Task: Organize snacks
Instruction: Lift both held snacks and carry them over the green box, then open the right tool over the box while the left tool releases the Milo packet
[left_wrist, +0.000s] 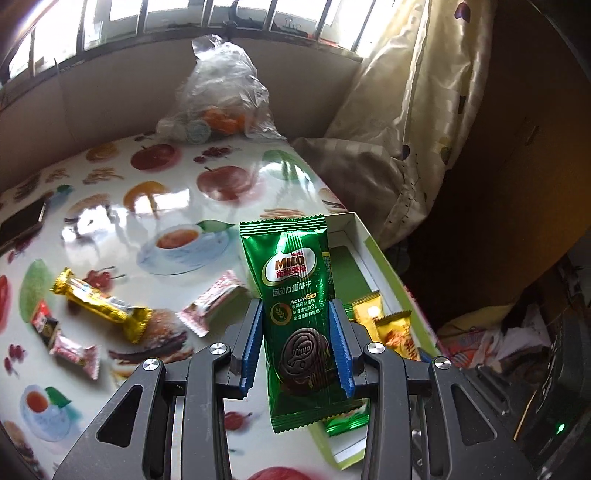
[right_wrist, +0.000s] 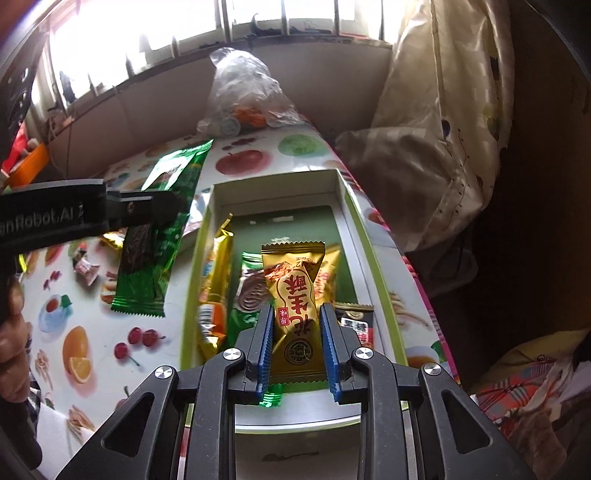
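Observation:
My left gripper (left_wrist: 296, 310) is shut on a green Milo biscuit packet (left_wrist: 295, 295) and holds it upright above the table beside the box's left wall. It also shows in the right wrist view (right_wrist: 155, 236). My right gripper (right_wrist: 297, 315) is shut on a gold peanut candy packet (right_wrist: 293, 295) over the open green-edged box (right_wrist: 347, 206). In the box lie a gold bar (right_wrist: 214, 280), a green Milo packet (right_wrist: 247, 291) and a dark packet (right_wrist: 356, 321). Loose on the table are a gold bar (left_wrist: 99, 302) and pink candies (left_wrist: 212, 301).
The fruit-print table (left_wrist: 177, 206) holds a clear plastic bag (left_wrist: 221, 96) at the back and a dark phone (left_wrist: 20, 221) at the left. The table's right edge drops to bedding (left_wrist: 406, 129). A small red-black packet (left_wrist: 44, 321) lies at the left.

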